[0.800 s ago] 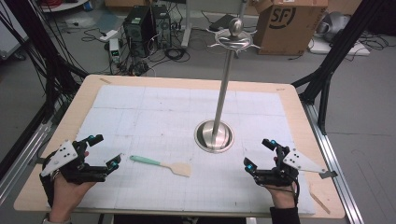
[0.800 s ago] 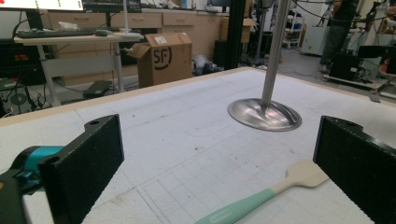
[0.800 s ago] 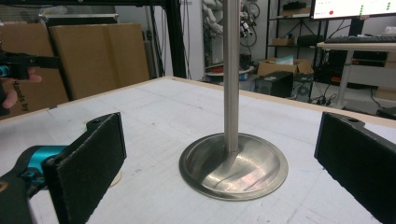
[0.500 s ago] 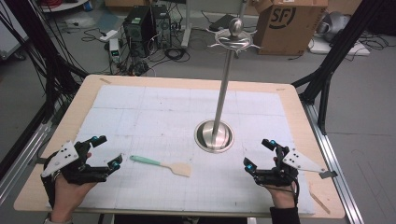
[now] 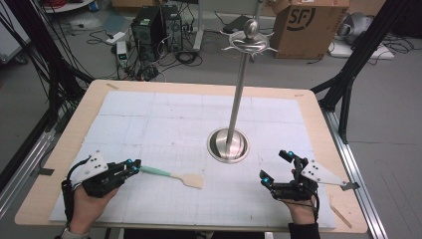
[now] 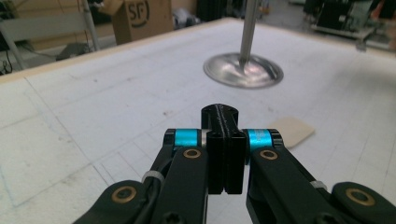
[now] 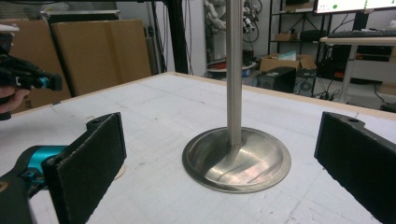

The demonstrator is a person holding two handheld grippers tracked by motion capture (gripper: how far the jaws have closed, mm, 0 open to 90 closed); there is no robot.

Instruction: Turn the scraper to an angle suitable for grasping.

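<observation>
1. One spatula lies flat on the counter, its long axis running left-right, green handle toward the left gripper.
2. Left fingers are closed on the handle end.
3. The right gripper is well apart, fingers open, facing the stand.

Your high view looks forward and down from above your side of the desk, taking in the whole top. Each gripper view sits low and close over the surface, looking along its own jaws. All three share the stand at mid-desk.
</observation>
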